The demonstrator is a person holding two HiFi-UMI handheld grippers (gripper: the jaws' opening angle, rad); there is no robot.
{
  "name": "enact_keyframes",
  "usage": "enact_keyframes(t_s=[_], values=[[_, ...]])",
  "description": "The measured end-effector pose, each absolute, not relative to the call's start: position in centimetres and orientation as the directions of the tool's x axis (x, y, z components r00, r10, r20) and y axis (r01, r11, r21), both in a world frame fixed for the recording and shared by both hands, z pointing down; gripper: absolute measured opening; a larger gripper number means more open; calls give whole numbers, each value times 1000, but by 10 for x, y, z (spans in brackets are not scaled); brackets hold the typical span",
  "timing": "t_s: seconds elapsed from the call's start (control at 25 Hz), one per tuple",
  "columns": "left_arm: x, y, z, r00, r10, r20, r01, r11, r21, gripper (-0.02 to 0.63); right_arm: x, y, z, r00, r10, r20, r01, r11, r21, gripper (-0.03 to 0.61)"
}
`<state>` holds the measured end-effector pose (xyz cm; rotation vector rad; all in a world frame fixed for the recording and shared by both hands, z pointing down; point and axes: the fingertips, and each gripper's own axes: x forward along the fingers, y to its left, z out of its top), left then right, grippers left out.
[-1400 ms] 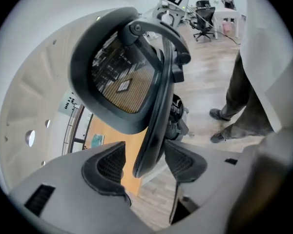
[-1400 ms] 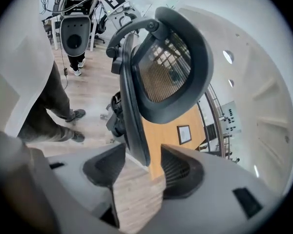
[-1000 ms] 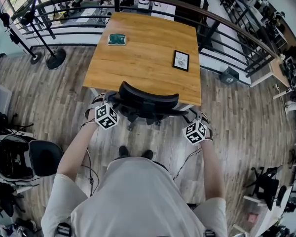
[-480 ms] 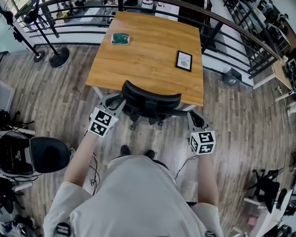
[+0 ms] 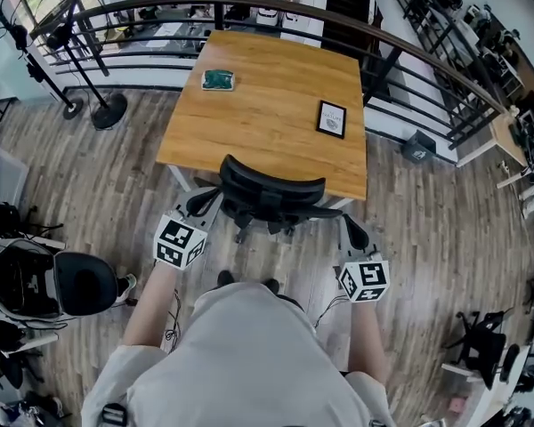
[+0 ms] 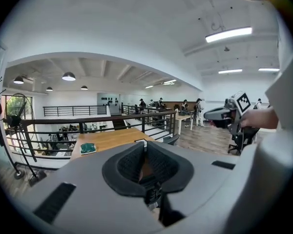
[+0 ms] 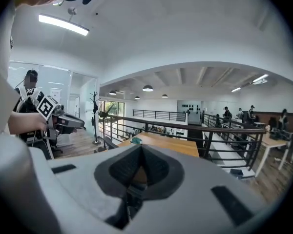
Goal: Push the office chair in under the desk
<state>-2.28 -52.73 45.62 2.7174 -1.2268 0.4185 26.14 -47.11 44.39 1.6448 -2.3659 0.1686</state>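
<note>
Flooring of wood plank [image 5: 116, 176] at the far left carried a spare black seat [image 5: 82, 283], well apart from the work area. Next to the right, the left gripper [image 5: 192, 215] was held at the end of the person's left arm, beside the left side of the office chair [image 5: 271, 189], with its marker cube [image 5: 178, 243] toward the person and its tips toward the desk [image 5: 267, 105]. Its jaws had just been closing and stood pressed together. In the left gripper view the ribbed pads [image 6: 129, 165] met at the tip with nothing between them. Contact between this gripper and the left armrest [image 5: 203, 203] could not be established from the head view. The office chair stood at the middle of the desk's near edge, backrest toward the person and overlapping that edge in the head view. Its seat was out of sight below the backrest and desktop. On the desktop, a green item [image 5: 218, 80] lay near the far left corner and a framed card [image 5: 331, 119] lay toward the right edge, both well apart from the chair. A curved railing [image 5: 409, 56] ran behind the desk. Further right, the right gripper [image 5: 358, 254] was held beside the right armrest [image 5: 354, 232] in a mirrored position, tips toward the desk. Its jaws had likewise just been closing and were fully together. In the right gripper view its own pads [image 7: 124, 168] touched at the tip and gripped nothing. Contact with the right armrest could not be determined.
</note>
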Motion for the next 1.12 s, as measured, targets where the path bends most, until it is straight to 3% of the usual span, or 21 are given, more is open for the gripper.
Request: enact_keyframes(t_s=[0.24, 1.12], values=[[-18, -520, 437, 645, -723, 246, -750, -661, 24, -6, 267, -465, 434, -316, -919, 234, -939, 339, 61, 3], [-10, -522, 436, 657, -713, 246, -739, -673, 23, -6, 263, -468, 428, -328, -918, 221, -933, 352, 79, 2]])
